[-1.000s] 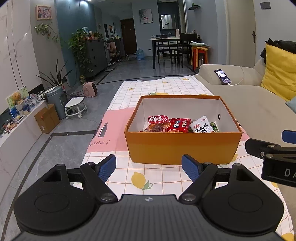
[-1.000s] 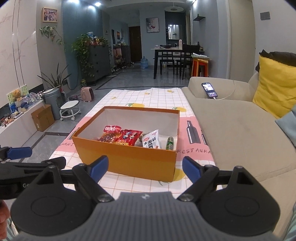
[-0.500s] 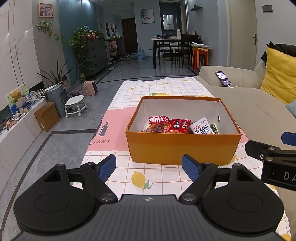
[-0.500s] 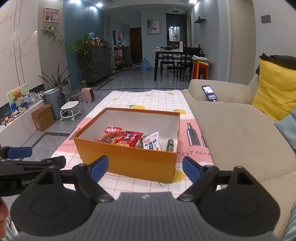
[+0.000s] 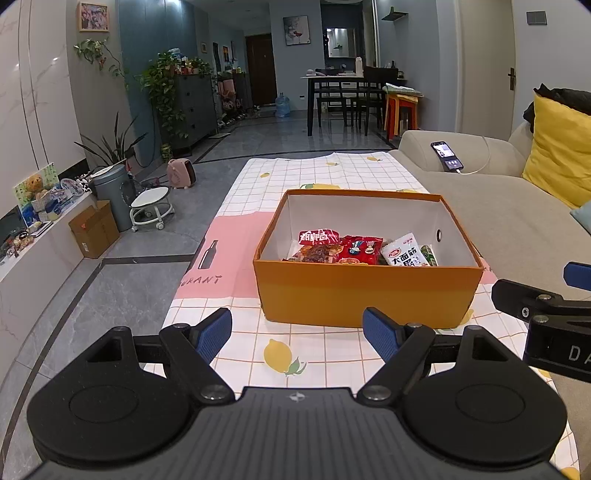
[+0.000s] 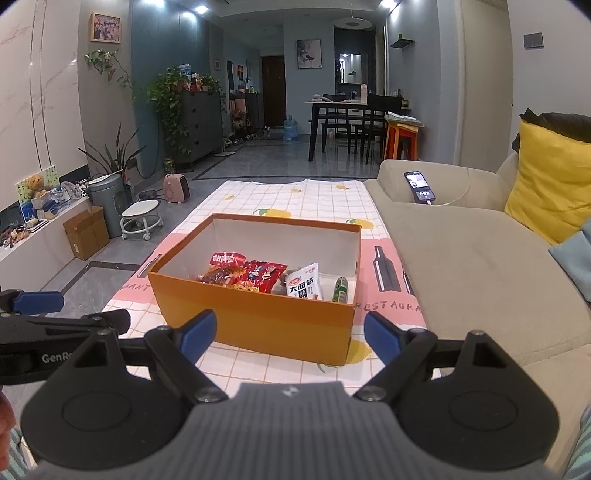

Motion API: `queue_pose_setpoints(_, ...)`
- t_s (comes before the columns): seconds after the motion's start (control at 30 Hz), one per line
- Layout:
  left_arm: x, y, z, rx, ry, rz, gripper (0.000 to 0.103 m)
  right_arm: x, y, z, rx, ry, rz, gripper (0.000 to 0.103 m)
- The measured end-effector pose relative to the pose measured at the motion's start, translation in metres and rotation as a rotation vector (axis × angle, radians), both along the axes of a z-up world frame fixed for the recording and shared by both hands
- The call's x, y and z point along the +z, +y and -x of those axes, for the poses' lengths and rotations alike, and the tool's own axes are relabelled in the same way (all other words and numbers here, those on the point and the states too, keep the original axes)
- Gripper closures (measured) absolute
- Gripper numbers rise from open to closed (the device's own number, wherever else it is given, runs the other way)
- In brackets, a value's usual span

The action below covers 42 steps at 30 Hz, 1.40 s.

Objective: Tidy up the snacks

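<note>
the room is evenly and rather dimly lit with a cool cast, the light coming from recessed ceiling spots (image 6: pixel 201 9) at the far top of the right wrist view, which leave soft glare on the glossy floor (image 6: pixel 258 162). both views are sharp in the middle, but the fisheye bends walls and door frames outward at the left and right edges and darkens the corners. a soft shadow lies on the bench (image 5: pixel 325 354) just near the orange box (image 5: pixel 365 295).

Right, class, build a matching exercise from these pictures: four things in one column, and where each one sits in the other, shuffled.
Things
1. white snack packet
2. phone
3. orange box
4. yellow cushion

Places
A. on the checked tablecloth
B. leaning against the sofa back
C. inside the box
D. on the sofa arm

Pairs: 1-C, 2-D, 3-A, 4-B
</note>
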State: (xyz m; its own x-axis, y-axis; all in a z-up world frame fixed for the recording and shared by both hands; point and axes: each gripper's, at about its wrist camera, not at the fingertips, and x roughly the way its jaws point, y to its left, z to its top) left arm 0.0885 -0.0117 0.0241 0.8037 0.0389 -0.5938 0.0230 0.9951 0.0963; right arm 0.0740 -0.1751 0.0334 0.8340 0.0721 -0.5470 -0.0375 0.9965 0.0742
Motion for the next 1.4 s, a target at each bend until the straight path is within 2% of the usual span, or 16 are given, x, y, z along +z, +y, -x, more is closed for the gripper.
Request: queue_pose_setpoints(1.4,0.012,-0.009,0.007,0.022,0.009,0.012,0.009,0.007,0.001,0.014,0.005,-0.031,0.015,0.019)
